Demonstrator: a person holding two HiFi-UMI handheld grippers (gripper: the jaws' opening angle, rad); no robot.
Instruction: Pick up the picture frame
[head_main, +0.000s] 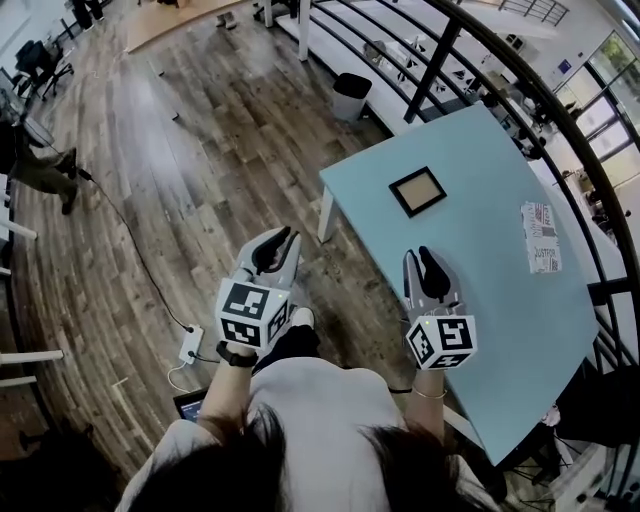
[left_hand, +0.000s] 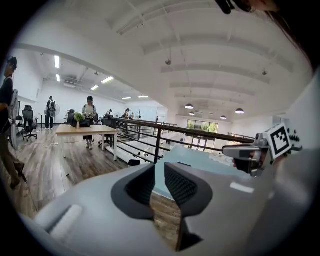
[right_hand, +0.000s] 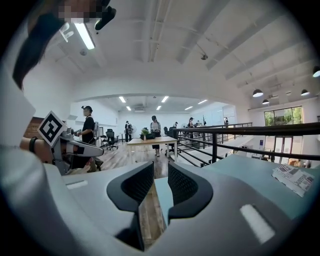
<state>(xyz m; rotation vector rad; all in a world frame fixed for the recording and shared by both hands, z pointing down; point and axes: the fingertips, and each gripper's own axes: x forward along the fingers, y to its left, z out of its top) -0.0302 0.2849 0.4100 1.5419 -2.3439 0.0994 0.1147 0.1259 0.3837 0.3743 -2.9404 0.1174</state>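
Left claw (head_main: 281, 238), lower centre: my jaws narrowly apart, empty, over floor. Right claw (head_main: 421, 256): jaws apart, empty, above table (head_main: 490, 300) edge. Picture frame (head_main: 417, 191) flat, centre-right, well ahead. Judgement: claws aimed for approach.

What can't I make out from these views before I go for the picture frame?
- picture frame: head view, too small to tell what it holds; the top-down angle hides its thickness.
- printed paper: head view, print too small to read; the right gripper view cuts it off at the edge.
- table: head view, part of its near edge is hidden behind the right gripper.
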